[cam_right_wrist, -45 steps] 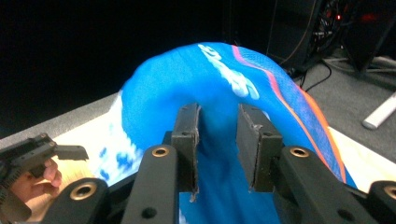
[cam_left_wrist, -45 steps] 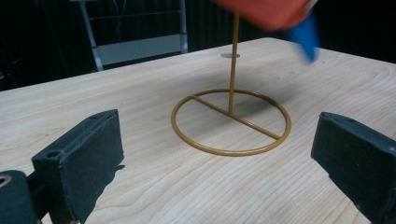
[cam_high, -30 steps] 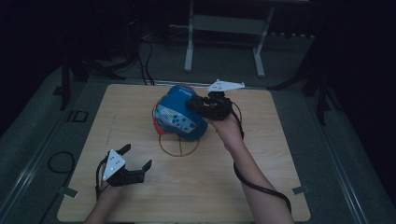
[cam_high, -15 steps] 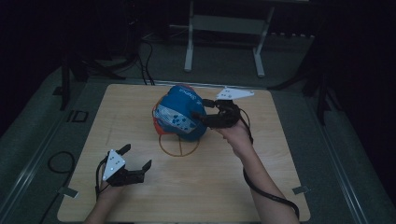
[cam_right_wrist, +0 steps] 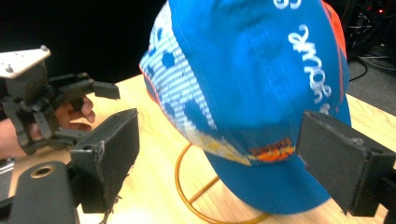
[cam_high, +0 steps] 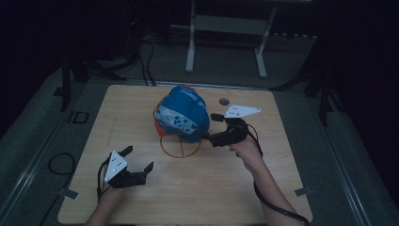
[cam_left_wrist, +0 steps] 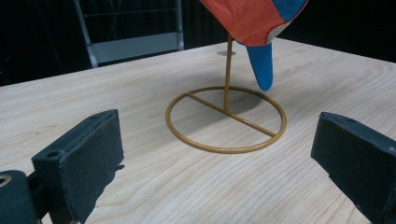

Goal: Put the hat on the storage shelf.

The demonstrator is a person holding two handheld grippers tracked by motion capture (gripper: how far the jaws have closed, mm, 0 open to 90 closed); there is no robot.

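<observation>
Right tool (cam_high: 214, 127): jaws wide, nothing pinched, they've just been opening; in the high view it sits at roughly 3 o'clock of the cap (cam_high: 184, 117), just beside the crown. The cap hangs on the wire stand (cam_high: 180, 146), mid-tabletop (cam_high: 226, 188), resting on the stand rather than in a grip. My read: the step in hand is the release, cap is hung and the right tool is letting go (could equally be lining up to take it, the frames alone don't settle that). Next move calls for backing straight out toward 3 o'clock without snagging the fabric, since the stand is light wire and would tip easily. Left tool (cam_high: 139, 159): jaws also wide and holding nothing, parked at about 7 o'clock of the stand, well apart from it. View differences: right gripper view puts the cap (cam_right_wrist: 261, 93) between its own jaws with visible gaps on both sides, so no pad contact, which the high view can't resolve; it also catches the left tool (cam_right_wrist: 105, 89) farther off at 9 o'clock. Left gripper view gives the stand's ring base and upright post (cam_left_wrist: 227, 119) clear on the tabletop, plus the orange underside and a blue strap end (cam_left_wrist: 260, 65) dangling just above the ring; from above the cap hides the post.
</observation>
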